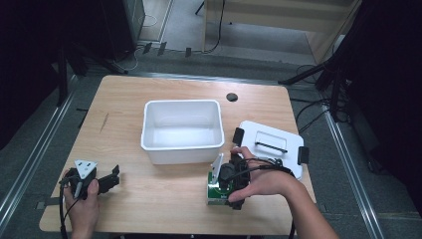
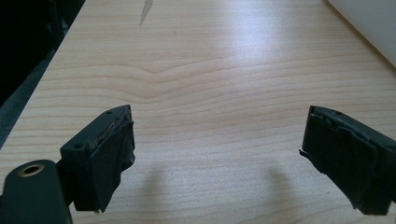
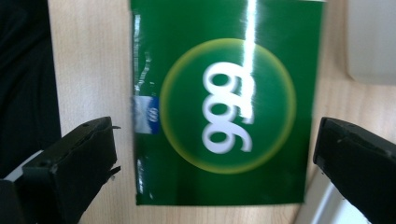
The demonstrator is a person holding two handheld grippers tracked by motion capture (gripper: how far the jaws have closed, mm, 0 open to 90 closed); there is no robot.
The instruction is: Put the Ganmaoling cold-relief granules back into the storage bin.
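The high view looks from above the person's side, forward and down, and takes in the whole wooden worktop [image 1: 149,199] with the floor behind it. The left gripper view sits low and close on the left claw [image 2: 219,158], looking along the bare wood toward the far edge. A corner of the white tub [image 2: 369,23] shows at its top right, and the high view sees that tub [image 1: 181,130] too. The right gripper view rides on the right claw [image 3: 215,172], very near and pointing straight down at the green carton [image 3: 226,102]. The high view sees the same carton [image 1: 215,191] from far up.
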